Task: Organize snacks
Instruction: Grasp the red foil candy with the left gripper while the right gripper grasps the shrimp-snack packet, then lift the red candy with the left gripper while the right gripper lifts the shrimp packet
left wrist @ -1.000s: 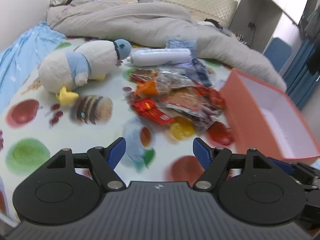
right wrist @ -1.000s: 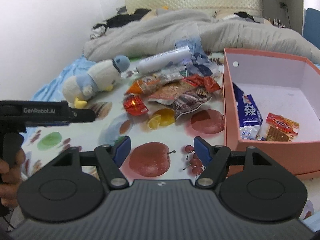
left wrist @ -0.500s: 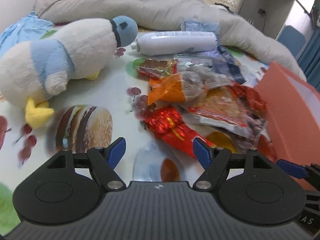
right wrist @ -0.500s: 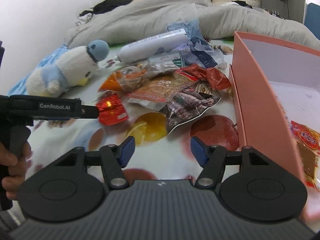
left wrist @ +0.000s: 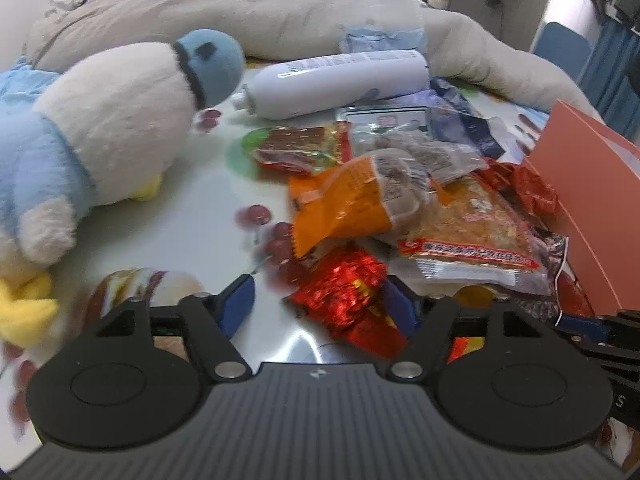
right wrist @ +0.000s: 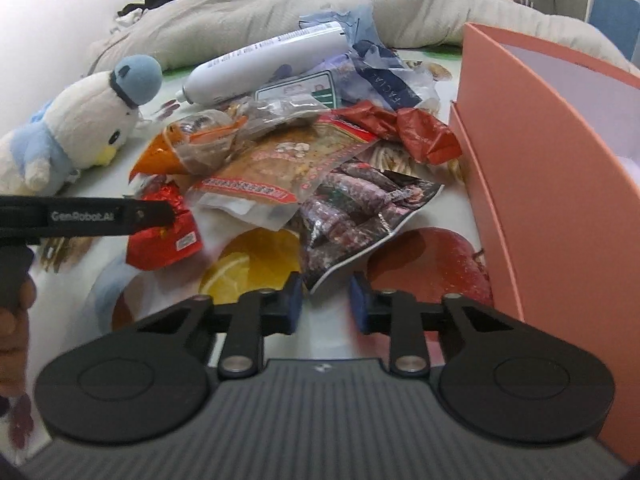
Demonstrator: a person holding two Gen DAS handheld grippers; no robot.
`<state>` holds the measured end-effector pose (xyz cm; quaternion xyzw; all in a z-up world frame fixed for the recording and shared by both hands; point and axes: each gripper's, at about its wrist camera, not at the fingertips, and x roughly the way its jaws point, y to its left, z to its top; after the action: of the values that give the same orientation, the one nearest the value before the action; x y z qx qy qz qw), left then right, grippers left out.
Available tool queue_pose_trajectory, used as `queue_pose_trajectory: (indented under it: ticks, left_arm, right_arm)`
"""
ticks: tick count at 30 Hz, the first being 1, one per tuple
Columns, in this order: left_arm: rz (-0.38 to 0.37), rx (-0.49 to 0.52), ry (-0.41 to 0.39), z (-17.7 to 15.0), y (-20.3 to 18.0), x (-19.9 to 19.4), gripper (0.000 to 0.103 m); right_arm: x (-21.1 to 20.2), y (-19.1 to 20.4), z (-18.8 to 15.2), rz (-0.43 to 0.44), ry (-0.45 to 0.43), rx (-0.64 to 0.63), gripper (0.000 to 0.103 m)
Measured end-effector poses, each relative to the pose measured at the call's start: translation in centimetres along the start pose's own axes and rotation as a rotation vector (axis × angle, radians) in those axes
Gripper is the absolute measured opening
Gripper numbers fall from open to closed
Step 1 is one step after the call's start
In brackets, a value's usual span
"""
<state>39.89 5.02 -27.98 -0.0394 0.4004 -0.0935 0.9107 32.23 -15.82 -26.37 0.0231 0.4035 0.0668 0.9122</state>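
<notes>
A pile of snack packets lies on the fruit-print sheet. My left gripper (left wrist: 318, 306) straddles a red foil packet (left wrist: 344, 292). Its jaws are closing, and the left pad still stands apart from the foil. Seen from the side in the right wrist view, the left gripper (right wrist: 168, 212) has its tip at that red foil packet (right wrist: 164, 240). My right gripper (right wrist: 326, 302) is closing too, with the corner of a dark sausage packet (right wrist: 352, 208) in the gap and daylight still showing beside the pads. An orange box (right wrist: 540, 200) stands open at the right.
A plush penguin (left wrist: 112, 136) lies left of the pile and a white bottle (left wrist: 340, 80) behind it. An orange packet (left wrist: 344, 204) and a clear flaky-snack packet (left wrist: 472, 232) overlap mid-pile. A grey duvet (left wrist: 280, 12) is bunched at the back. A hand (right wrist: 12, 320) holds the left gripper's handle.
Both grippers came down and forward to the snack pile. The right jaws narrowed a lot around the sausage packet's corner. The left jaws narrowed slightly around the red foil packet.
</notes>
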Motion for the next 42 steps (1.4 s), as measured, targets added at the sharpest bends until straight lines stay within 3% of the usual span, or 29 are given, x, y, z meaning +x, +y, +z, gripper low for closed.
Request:
queue_pose_trajectory:
  ticks: [2,4,10,23,36,42]
  left_arm:
    - [0.004,0.031,-0.011,0.0,-0.5,0.1,0.062]
    - [0.005,0.058,-0.010,0.0,-1.1,0.1,0.048]
    - [-0.011,0.076,-0.014,-0.1,-2.0,-1.4,0.043]
    - [-0.005,-0.007,-0.016,-2.8,-2.6,-9.0,0.040]
    - [-0.007,-0.143,0.011,-9.5,-2.9,-16.4,0.040]
    - [-0.007,-0.172,0.049,-12.1,-2.6,-17.3,0.040]
  right_arm:
    - [0.1,0.2,0.1,0.003,0.002,-0.014,0.009]
    - [-0.2,0.4,0.2,0.001,-0.005,-0.025,0.009]
    - [-1.7,0.6,0.2,0.010,-0.012,-0.030,0.006]
    - [-8.2,2.2,-3.1,0.031,0.003,-0.078,0.005]
    - [-14.8,1.9,-8.5,0.049,0.054,-0.029,0.004]
    - [-16.6,2.4,-11.0,0.074,0.087,-0.055,0.005]
